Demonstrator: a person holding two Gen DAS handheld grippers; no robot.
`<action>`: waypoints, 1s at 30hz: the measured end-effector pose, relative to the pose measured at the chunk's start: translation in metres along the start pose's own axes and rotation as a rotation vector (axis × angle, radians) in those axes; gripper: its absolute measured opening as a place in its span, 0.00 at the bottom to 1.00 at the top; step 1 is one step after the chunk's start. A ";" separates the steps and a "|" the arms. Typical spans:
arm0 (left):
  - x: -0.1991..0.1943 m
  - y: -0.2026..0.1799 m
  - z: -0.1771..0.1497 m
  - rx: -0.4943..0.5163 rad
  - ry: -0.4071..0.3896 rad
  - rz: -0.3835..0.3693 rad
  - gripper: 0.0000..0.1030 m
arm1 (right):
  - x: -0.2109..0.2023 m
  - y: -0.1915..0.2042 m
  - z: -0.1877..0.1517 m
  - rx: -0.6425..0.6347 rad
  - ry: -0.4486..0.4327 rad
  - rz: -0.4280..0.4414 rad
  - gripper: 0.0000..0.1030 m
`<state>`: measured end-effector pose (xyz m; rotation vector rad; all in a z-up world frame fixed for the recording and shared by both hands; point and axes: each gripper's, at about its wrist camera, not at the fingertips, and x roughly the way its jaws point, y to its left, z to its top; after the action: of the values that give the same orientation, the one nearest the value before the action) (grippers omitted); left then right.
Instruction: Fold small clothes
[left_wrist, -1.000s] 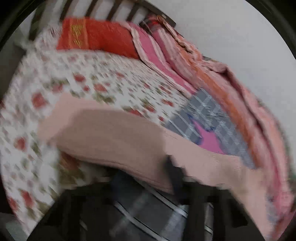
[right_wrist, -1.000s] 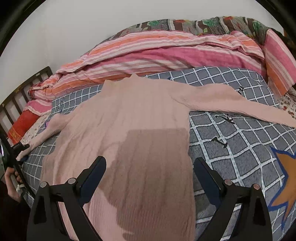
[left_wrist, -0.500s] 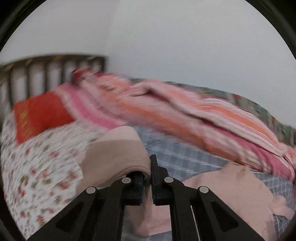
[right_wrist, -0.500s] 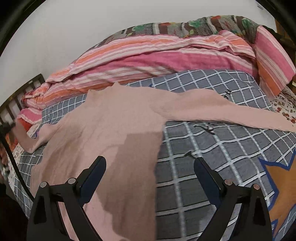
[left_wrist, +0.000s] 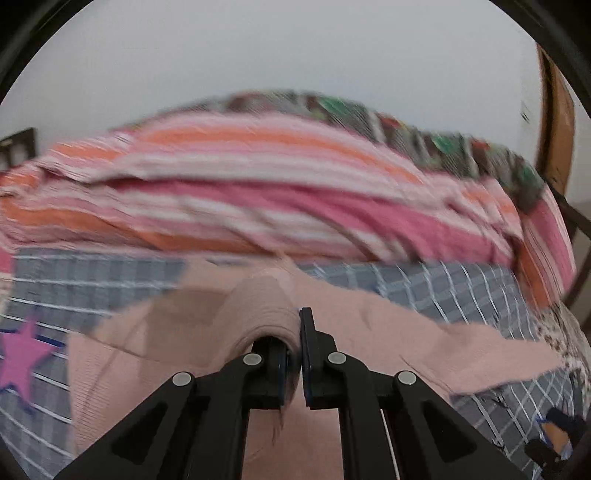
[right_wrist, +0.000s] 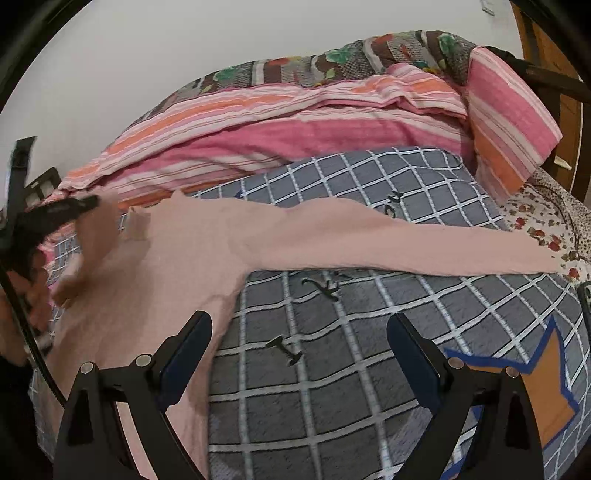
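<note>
- One pink sweater (right_wrist: 177, 266), a fine ribbed knit, lies flat on the grey checked blanket (right_wrist: 332, 332) toward the bed's left side; one long sleeve (right_wrist: 406, 243) stretches straight toward the bed's right edge
- The other sleeve (left_wrist: 258, 306) is lifted off the body and bunches into a rounded fold
- The left gripper (left_wrist: 295, 332), black plastic, has its jaws pressed together on that sleeve, knit pinched between them
- The right gripper (right_wrist: 299, 354) hovers above the blanket by the sweater's right side, jaws spread wide and holding nothing; two dark blue pads line its fingers
- The blanket carries one orange star and one pink star
- One pink and orange striped quilt (right_wrist: 295, 125) is heaped along the far edge against the wall
- A floral sheet (right_wrist: 546, 218) shows at the right edge
</note>
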<state>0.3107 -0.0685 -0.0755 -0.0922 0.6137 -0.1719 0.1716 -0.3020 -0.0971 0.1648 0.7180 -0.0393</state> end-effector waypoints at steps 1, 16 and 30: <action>0.007 -0.006 -0.005 0.004 0.030 -0.028 0.08 | 0.001 0.000 0.001 -0.003 0.001 -0.001 0.92; -0.056 0.129 -0.031 -0.079 0.026 0.150 0.72 | 0.057 0.084 0.034 -0.090 0.075 0.209 0.92; -0.010 0.190 -0.081 -0.212 0.164 0.114 0.72 | 0.146 0.167 0.045 -0.296 0.265 0.112 0.29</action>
<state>0.2806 0.1175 -0.1622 -0.2489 0.7980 -0.0035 0.3269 -0.1414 -0.1368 -0.0759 0.9682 0.1985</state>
